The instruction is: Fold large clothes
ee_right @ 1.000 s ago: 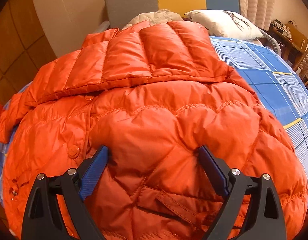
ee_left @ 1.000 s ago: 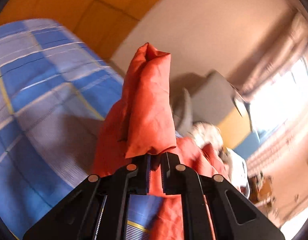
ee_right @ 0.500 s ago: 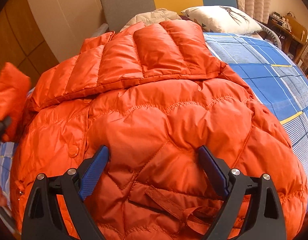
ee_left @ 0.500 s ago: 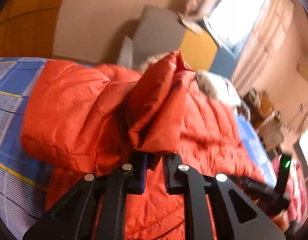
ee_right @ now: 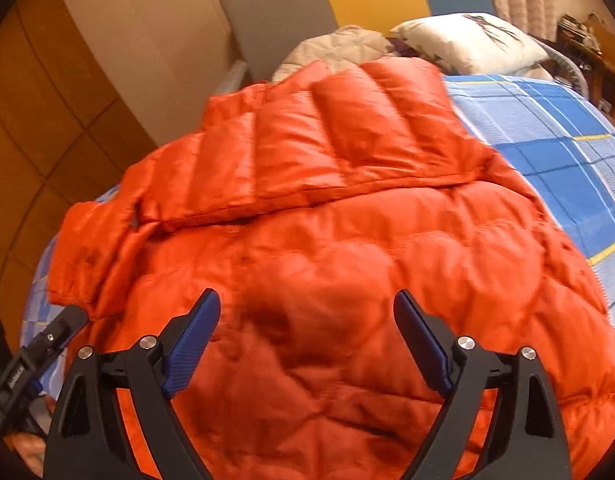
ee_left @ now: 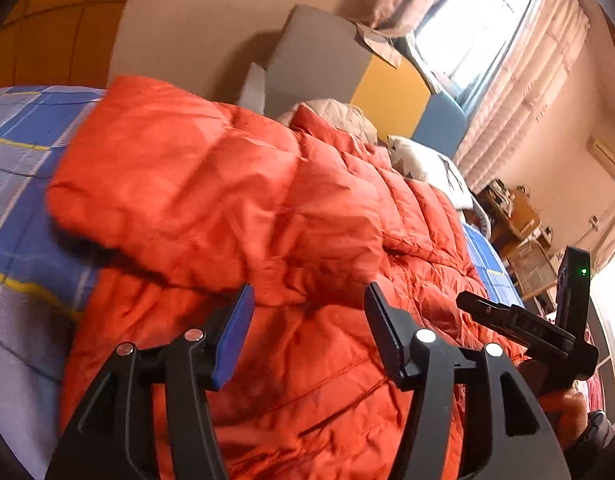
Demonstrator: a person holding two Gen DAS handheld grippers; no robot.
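Orange quilted fabric fills both views: a puffy jacket lies spread over the bed, on a blue checked cover with yellow lines. One sleeve is folded across the jacket's body, its cuff end lying over the left edge and casting a shadow on the cover. The hood lies flat toward the headboard, which has grey, yellow and blue panels.

The left hand-held gripper hangs just above the jacket with its fingers wide apart and nothing between them; the blue pad on one finger faces inward. Whether the fingertips brush the fabric cannot be told. The right hand-held gripper is likewise spread wide over the lower part of the jacket, holding nothing, its blue pads clear on both sides.

Each gripper shows at the edge of the other's view, at the near side of the bed. A white pillow and a beige garment sit by the headboard, beyond the hood.
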